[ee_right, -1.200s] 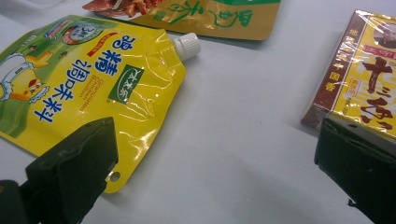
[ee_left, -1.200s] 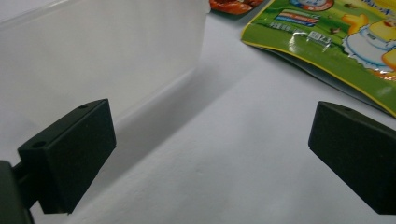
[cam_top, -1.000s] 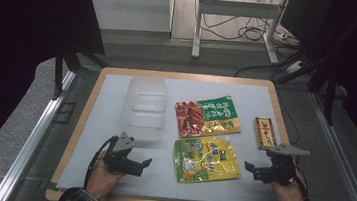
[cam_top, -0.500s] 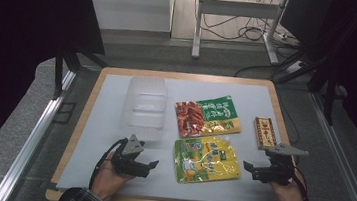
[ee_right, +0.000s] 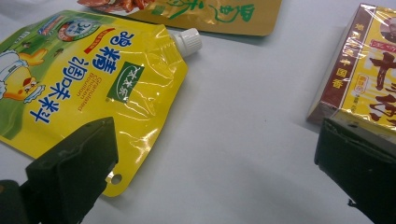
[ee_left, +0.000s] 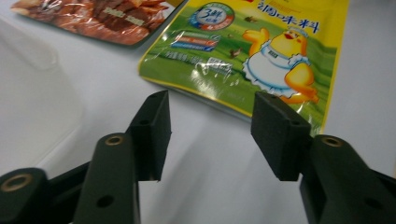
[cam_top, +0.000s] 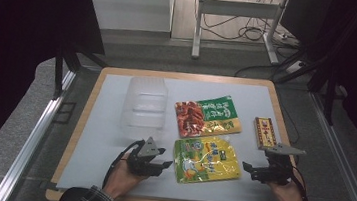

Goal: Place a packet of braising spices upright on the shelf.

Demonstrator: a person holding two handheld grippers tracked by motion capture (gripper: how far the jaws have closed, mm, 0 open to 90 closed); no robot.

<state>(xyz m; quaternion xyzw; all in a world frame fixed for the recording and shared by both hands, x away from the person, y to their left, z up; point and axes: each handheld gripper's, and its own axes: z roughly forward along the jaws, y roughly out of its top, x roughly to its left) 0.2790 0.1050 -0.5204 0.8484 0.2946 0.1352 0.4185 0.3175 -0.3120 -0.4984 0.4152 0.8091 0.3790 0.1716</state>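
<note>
At the near edge of the bench point(cam_top: 113, 124), a person's two hands each held a gripper on either side of a yellow-green spouted pouch point(cam_top: 206, 159) that lay flat on the white surface. The left gripper point(cam_top: 162, 166) pointed at the pouch's left edge, its fingers point(ee_left: 152, 133) having just been closing yet apart, with bare bench between them and the pouch's corner a little ahead. The right gripper point(cam_top: 247, 166) sat just off the pouch's right side, its fingers point(ee_right: 74, 172) spread wide and grasping nothing, the pouch's bottom corner near one of them and a yellow-and-maroon box point(cam_top: 264, 132) close to the other.

The pouch looked like a soft, glossy film bag of granulated seasoning: probably light, limp and slippery, likely to sag and shift its contents if lifted by one corner. The flat sealed rim along its edge, or the stiffer white cap point(ee_right: 188, 40) at its spout, seemed the surest places to pinch; the puffed middle would likely slide away.

Farther back lay a red and green snack packet point(cam_top: 207, 116), just behind the pouch, and to its left a clear plastic container point(cam_top: 145, 102), empty as far as could be seen.
</note>
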